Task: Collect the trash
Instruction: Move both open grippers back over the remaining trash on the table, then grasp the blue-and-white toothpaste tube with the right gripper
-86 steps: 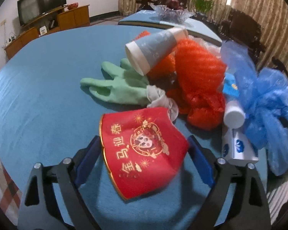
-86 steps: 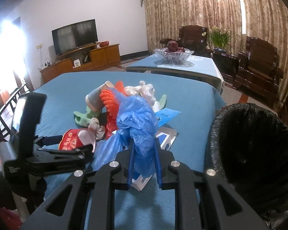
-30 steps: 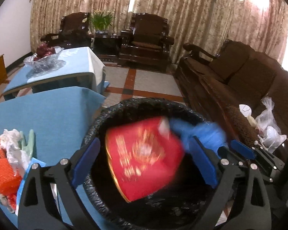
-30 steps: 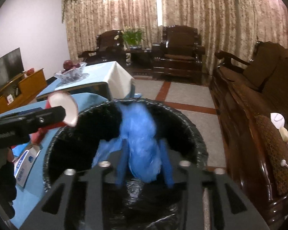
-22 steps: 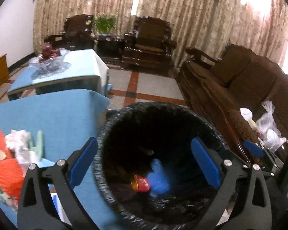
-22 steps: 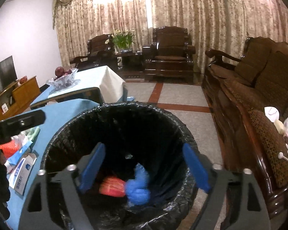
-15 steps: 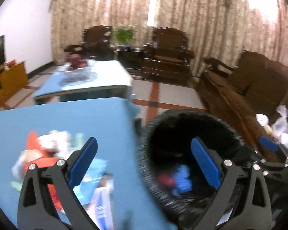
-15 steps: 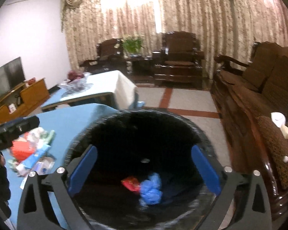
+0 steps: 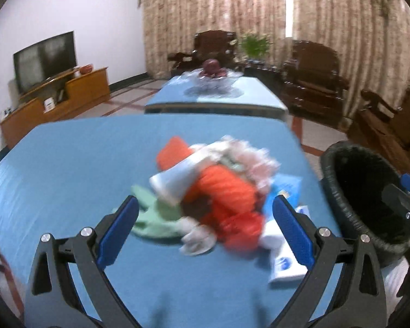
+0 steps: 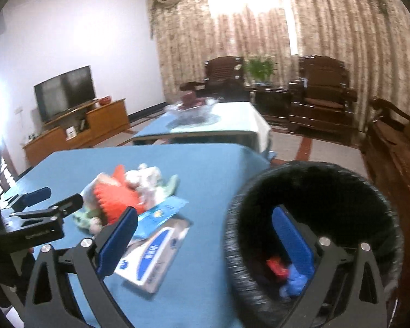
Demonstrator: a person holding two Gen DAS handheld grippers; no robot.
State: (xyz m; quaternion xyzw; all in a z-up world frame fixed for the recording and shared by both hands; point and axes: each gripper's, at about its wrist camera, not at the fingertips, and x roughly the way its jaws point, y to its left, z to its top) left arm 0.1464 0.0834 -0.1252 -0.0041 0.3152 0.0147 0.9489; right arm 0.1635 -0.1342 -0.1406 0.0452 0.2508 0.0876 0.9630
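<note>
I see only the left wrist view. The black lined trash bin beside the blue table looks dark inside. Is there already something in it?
Observer: Yes. The right wrist view looks into the black lined trash bin. A small red item and a crumpled blue plastic bag lie at its bottom.
Operator: Thank you. Does the right tool carry something now?
Observer: No. The right tool has nothing between its jaws. They stand wide and are closing slightly, with one finger over the bin's mouth.
</note>
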